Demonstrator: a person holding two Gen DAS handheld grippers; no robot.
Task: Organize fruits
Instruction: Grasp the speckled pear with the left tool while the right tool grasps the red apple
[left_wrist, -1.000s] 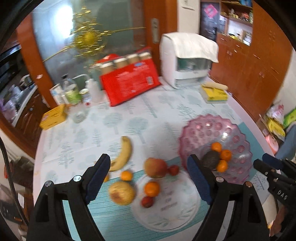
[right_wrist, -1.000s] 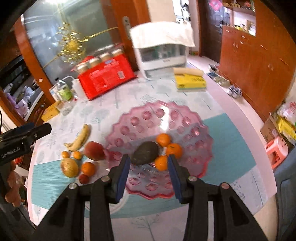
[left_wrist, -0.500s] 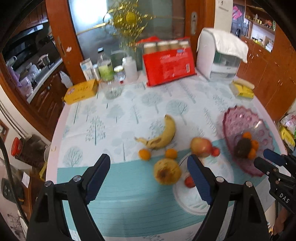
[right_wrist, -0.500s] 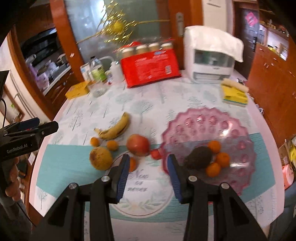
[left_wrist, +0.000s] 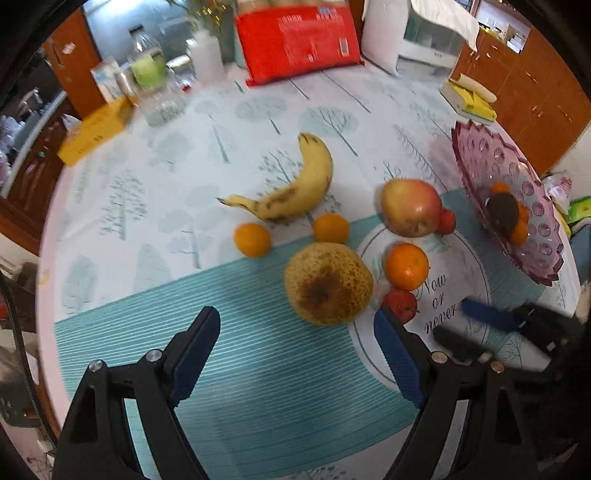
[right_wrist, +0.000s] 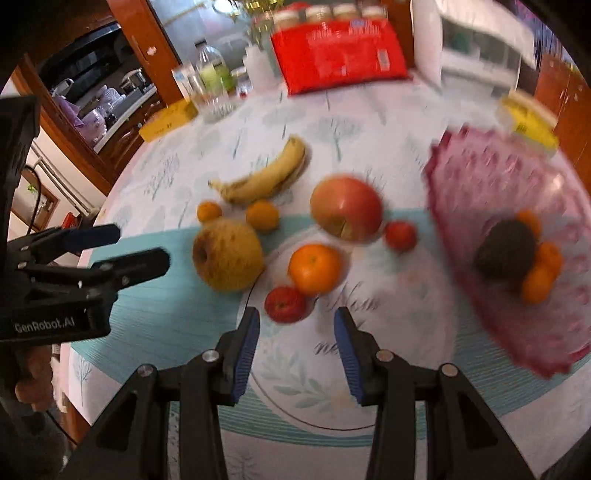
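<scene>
Loose fruit lies on the tablecloth: a banana (left_wrist: 291, 188), an apple (left_wrist: 410, 206), a brown-spotted round fruit (left_wrist: 328, 282) and two small tangerines (left_wrist: 253, 239). An orange (right_wrist: 314, 267) and a small red fruit (right_wrist: 284, 304) rest on the white plate (right_wrist: 399, 354). The pink bowl (right_wrist: 517, 192) holds an avocado (right_wrist: 506, 251) and small oranges. My left gripper (left_wrist: 295, 328) hangs open just short of the spotted fruit. My right gripper (right_wrist: 297, 319) is narrowly open and empty, just short of the small red fruit.
A red package (left_wrist: 295, 33), bottles (left_wrist: 147, 62), a yellow box (left_wrist: 92, 129), a white appliance (left_wrist: 417, 33) and a yellow pack (left_wrist: 469, 99) stand along the table's far side. The table's edge (left_wrist: 48, 258) curves at the left. A hand (right_wrist: 33, 373) holds the left gripper.
Both grippers have sunk toward the table and tipped further down. The view has swung from the pink bowl to the loose fruit and the plate. Neither gripper's jaws have changed.
</scene>
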